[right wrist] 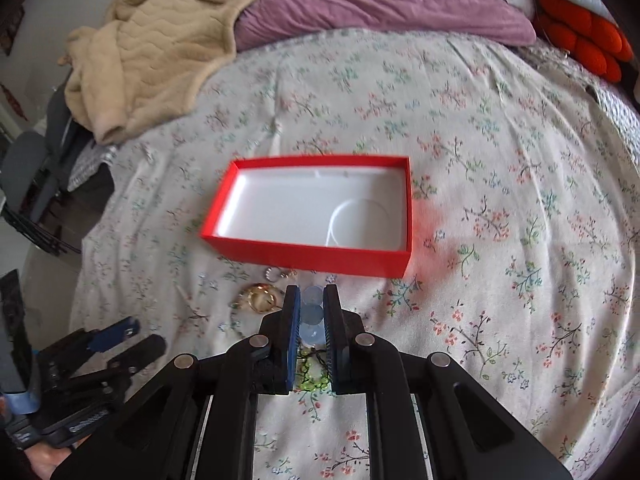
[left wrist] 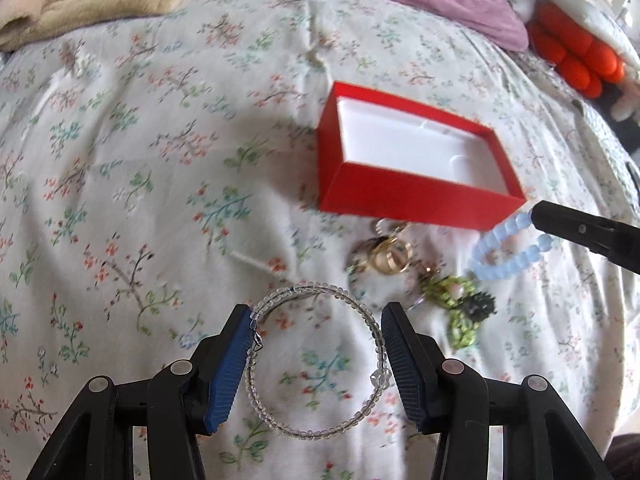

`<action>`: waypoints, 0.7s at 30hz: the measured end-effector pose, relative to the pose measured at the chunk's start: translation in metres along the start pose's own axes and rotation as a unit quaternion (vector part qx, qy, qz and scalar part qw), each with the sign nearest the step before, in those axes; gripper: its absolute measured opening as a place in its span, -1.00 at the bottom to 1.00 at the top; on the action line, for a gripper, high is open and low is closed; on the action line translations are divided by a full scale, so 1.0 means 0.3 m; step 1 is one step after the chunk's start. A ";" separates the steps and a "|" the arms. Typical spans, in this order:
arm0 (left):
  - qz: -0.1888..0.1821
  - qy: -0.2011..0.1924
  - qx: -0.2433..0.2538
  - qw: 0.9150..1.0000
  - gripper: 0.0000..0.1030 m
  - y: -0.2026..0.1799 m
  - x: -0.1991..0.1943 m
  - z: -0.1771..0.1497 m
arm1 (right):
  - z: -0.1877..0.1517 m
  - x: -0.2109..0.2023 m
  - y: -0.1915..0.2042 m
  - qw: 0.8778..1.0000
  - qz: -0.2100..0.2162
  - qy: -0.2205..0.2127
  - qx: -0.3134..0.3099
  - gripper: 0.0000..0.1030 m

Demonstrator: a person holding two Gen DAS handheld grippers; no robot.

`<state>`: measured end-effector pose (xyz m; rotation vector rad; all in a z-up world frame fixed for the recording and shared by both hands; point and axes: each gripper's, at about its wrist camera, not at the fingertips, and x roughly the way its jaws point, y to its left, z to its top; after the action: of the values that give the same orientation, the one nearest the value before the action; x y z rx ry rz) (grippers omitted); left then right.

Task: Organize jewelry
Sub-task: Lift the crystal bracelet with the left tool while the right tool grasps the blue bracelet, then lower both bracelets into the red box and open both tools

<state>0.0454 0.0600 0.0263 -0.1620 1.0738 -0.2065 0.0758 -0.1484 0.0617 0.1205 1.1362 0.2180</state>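
The left claw [left wrist: 316, 364] pinched a clear bead bracelet [left wrist: 316, 360]; the right claw [right wrist: 311, 336] gripped a blue bead bracelet [left wrist: 506, 254]. Both hung just short of the red box [right wrist: 308, 258]. Next, I reckoned, each needed carrying over its rim.

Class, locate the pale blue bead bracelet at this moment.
The pale blue bead bracelet is pinched in the right hand-held gripper, just in front of the red box and right of the gold rings.

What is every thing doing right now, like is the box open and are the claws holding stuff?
red box: open, nothing inside, no lid in view
left gripper: closed on the clear bead bracelet
clear bead bracelet: held across its ring between the pads
right gripper: shut on the blue bead bracelet
blue bead bracelet: pinched at one end, loop hanging
gold rings: lying on the bedspread
green bead piece: lying on the bedspread
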 end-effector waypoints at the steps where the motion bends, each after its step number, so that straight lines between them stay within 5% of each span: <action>1: -0.002 0.001 0.002 1.000 0.09 -0.010 0.000 0.011 | 0.006 -0.020 -0.002 1.000 0.002 -0.005 0.000 -0.76; 21: -0.031 -0.023 0.034 0.999 0.09 -0.202 0.116 0.333 | 0.211 -0.126 -0.055 0.994 0.059 -0.084 0.036 -0.76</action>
<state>0.1443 -0.0040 0.0574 -0.1381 1.0159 -0.2949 0.1198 -0.1722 0.1183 0.2650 0.9699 0.2667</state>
